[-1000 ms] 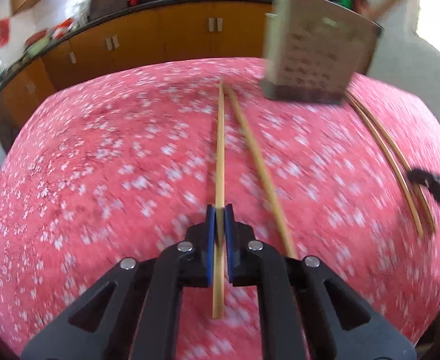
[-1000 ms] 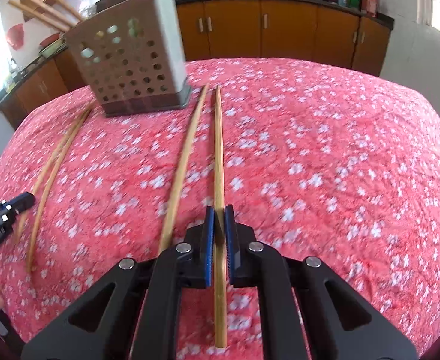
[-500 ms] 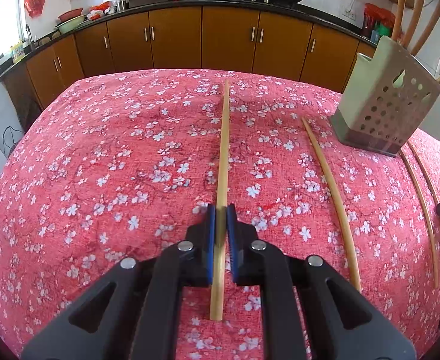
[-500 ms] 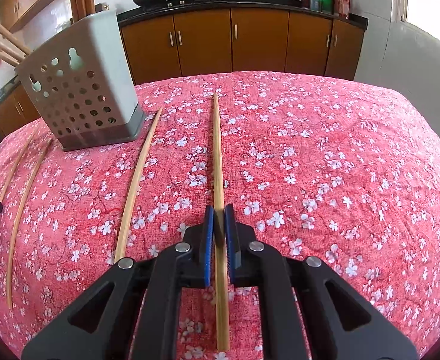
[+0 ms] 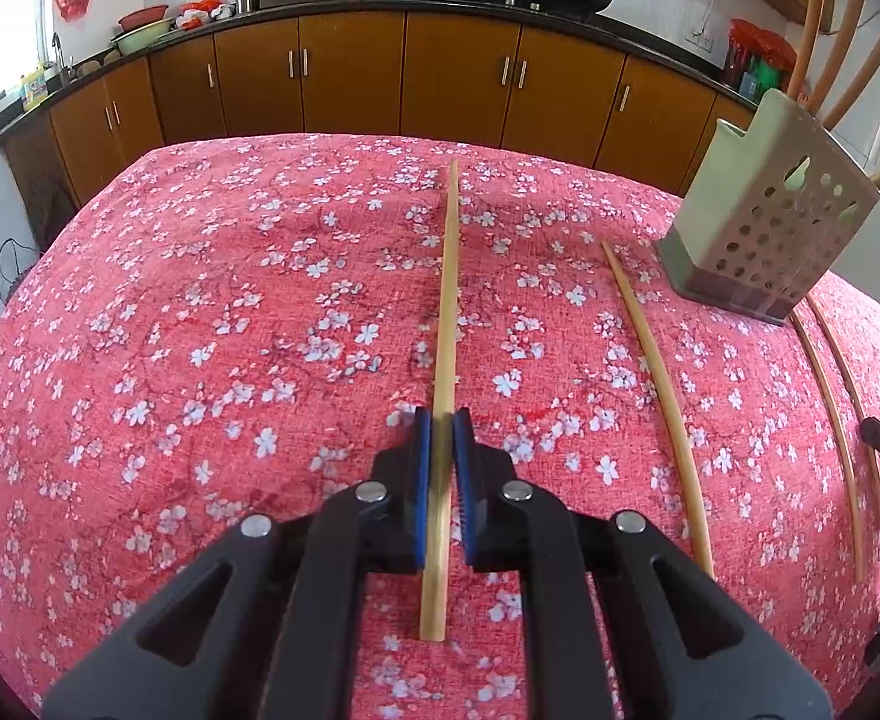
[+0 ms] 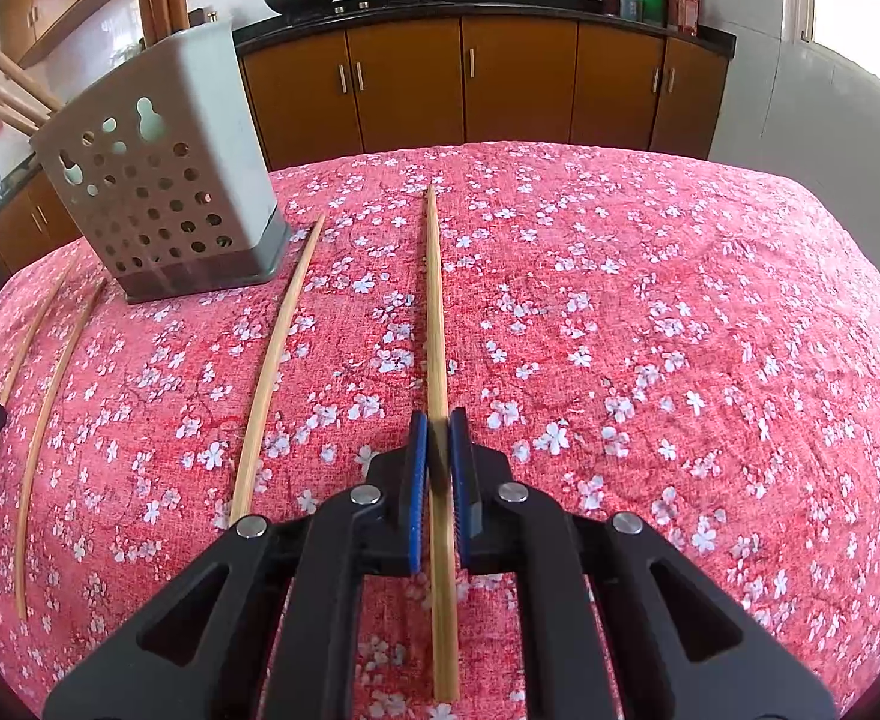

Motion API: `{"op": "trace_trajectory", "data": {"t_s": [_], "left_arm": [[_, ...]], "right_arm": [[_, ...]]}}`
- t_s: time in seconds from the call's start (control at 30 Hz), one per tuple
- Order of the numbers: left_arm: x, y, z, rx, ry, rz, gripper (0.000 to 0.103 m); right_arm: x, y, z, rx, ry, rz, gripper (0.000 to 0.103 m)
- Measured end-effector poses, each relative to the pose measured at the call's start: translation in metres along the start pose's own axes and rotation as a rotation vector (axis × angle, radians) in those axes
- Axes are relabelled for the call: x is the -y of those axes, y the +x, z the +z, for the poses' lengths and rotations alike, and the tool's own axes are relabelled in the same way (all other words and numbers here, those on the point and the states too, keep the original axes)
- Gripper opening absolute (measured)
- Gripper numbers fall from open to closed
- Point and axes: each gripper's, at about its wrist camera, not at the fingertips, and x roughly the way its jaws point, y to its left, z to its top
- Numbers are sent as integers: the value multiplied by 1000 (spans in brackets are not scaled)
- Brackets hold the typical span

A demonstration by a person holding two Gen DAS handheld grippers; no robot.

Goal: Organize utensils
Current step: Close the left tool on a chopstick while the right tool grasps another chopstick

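Now we see the left tool (image 5: 439,420) nearly closed on one chopstick (image 5: 449,276), and the right tool (image 6: 439,417) closed on another chopstick (image 6: 436,300).

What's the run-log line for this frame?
left gripper: shut on chopstick | right gripper: shut on chopstick | holder: upright on tablecloth

Black tools (image 5: 440,438) (image 6: 438,435), blue ribbed pads (image 5: 421,480), silver screws (image 5: 370,491).
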Motion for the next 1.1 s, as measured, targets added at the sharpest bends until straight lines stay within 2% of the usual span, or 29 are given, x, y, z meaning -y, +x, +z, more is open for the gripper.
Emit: {"op": "trace_trajectory", "data": {"t_s": [1.1], "left_arm": [[-2, -1, 0, 3, -8, -9, 12]], "right_arm": [[1, 0, 0, -3, 0, 1, 9]]}}
